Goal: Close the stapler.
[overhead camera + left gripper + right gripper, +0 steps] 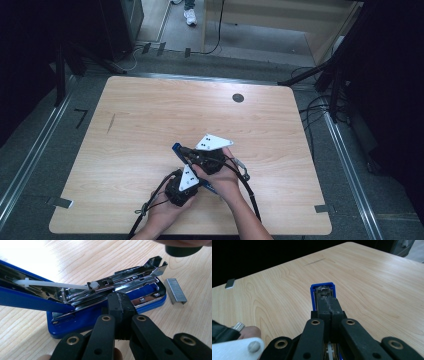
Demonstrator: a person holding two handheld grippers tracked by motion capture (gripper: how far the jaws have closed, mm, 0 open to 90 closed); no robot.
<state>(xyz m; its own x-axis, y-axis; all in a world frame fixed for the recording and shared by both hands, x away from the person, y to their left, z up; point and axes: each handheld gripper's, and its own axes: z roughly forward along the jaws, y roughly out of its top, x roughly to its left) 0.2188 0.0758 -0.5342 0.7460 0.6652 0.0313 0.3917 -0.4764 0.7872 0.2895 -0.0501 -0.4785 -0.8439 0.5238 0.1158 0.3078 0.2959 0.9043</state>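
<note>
left gripper (119,305) is clenched, its tips touching the opened blue stapler (105,312); a staple strip (175,290) lies beside. right gripper (330,307) is clenched over the stapler's raised lid (322,290).

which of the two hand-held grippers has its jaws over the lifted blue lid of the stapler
The right hand-held gripper: its shut jaws lie along the raised lid. The left hand-held gripper points at the stapler's base instead.

Stapler (176,148) mostly behind hands

staples (175,290) beside stapler (105,312) — on table (105,255)
</note>
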